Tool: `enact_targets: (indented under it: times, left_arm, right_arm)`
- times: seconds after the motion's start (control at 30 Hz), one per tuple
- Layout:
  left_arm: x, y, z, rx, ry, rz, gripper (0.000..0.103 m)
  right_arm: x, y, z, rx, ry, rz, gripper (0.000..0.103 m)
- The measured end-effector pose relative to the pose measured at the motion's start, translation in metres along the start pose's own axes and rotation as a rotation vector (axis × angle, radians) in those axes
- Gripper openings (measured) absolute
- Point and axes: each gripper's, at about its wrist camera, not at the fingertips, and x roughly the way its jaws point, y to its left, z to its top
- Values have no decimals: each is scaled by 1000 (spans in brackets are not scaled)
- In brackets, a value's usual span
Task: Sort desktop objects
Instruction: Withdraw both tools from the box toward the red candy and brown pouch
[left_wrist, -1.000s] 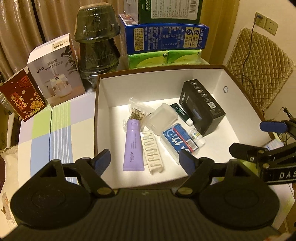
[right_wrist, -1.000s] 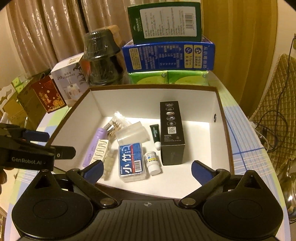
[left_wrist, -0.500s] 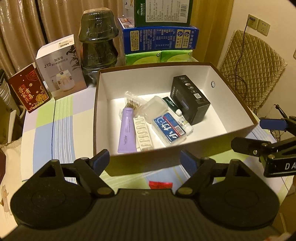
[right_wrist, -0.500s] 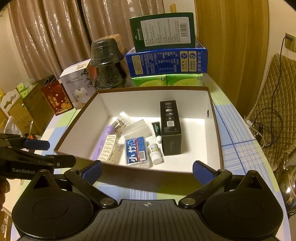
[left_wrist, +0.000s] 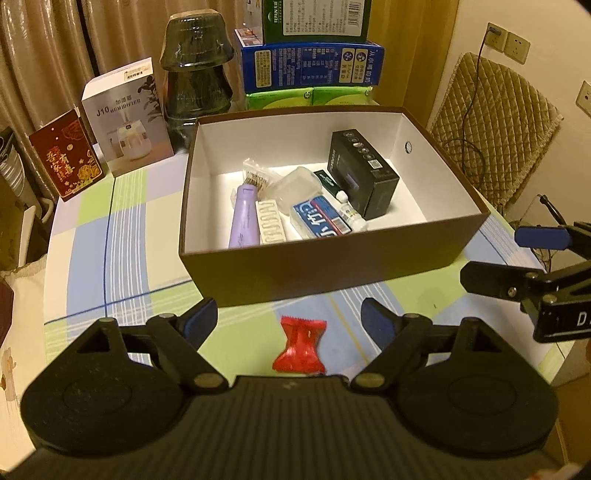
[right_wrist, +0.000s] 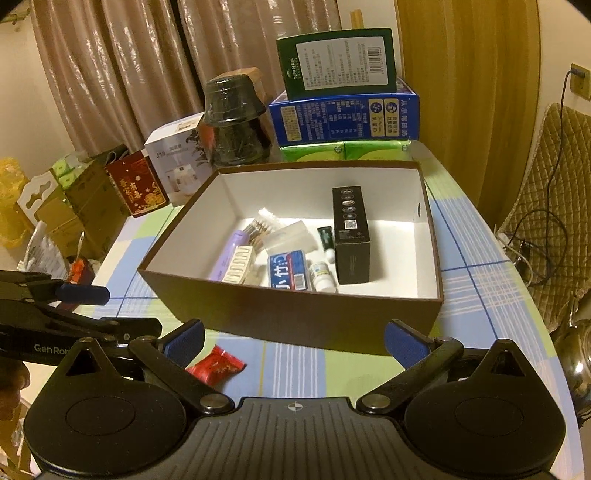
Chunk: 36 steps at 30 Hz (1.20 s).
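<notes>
Checked tablecloth; red crinkled candy wrapper | both hand-held grippers wide open, empty

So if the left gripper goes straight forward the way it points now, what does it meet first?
Probably the red wrapped candy on the tablecloth, lying between the open fingers of the left gripper. Beyond it stands the near wall of the brown box. Depth is uncertain, so the gripper might pass above the candy.

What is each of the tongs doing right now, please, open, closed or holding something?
Left tongs: open, holding nothing, red wrapper lying between them.
Right tongs: open, holding nothing.
</notes>
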Motion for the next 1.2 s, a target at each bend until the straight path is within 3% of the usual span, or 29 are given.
enact_targets:
  times: [1.2]
  left_arm:
    - [-11,-19,-69,-51,111,30,82]
  right_arm:
    - [-7,3,-66,-79,147,44,101]
